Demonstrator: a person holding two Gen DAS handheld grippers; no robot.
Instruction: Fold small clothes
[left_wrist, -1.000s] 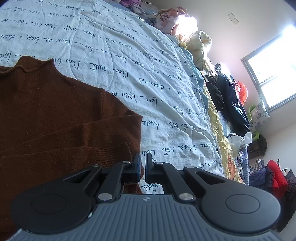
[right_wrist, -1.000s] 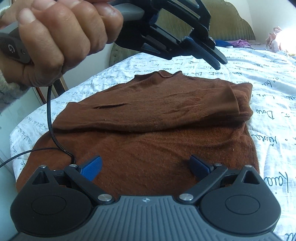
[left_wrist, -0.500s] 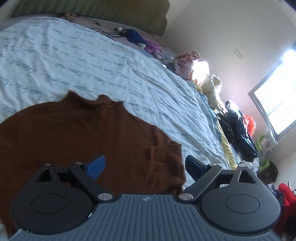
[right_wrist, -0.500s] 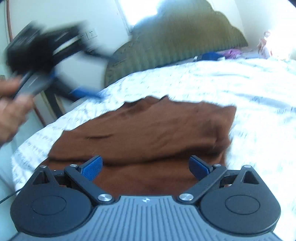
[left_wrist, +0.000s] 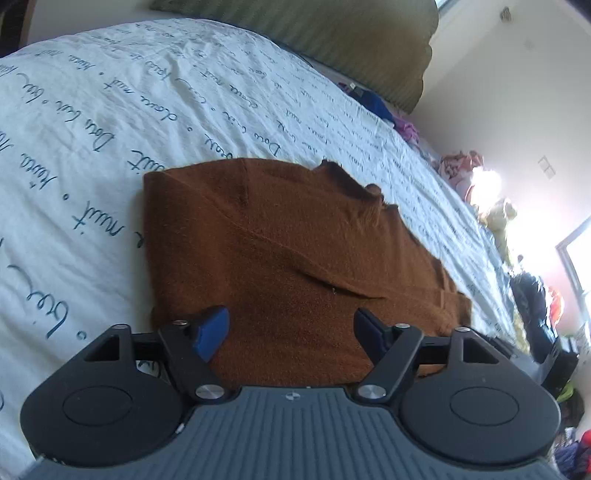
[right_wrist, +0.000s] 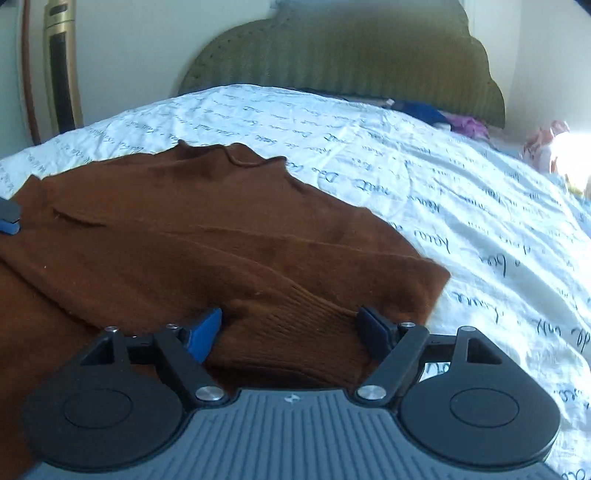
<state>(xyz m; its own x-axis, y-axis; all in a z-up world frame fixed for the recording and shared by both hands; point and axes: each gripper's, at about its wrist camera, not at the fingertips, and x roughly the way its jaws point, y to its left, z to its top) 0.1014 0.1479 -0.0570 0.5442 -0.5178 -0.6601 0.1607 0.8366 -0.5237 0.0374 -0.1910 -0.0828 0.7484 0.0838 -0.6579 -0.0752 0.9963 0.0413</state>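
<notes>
The left gripper (left_wrist: 291, 328) has its two blue-tipped fingers spread wide apart. Nothing is pinched between them. It hangs low over the near edge of the brown sweater (left_wrist: 295, 258), and the fingers look very close to the knit, but it is hard to tell if they touch it.

The right gripper (right_wrist: 291, 328) is spread wide too. A ribbed cuff (right_wrist: 295, 332) of the sweater sits right between its fingers, and the left blue pad (right_wrist: 205, 332) looks pressed against the cloth. The fingers have not closed on it.

The sweater lies flat on the white bed sheet (left_wrist: 110, 129) with dark writing on it. Its sleeves are folded across the body, and the neck points toward the green headboard (right_wrist: 343, 59). A bit of the left gripper's blue tip shows at the left edge of the right camera's view.

One second ago the left gripper's fingers were shut tight and it was up near the sweater's right side. Now it is open and has moved to the left corner of the sweater. The right gripper was open before as well, but it has slid to the right, onto the cuff.
</notes>
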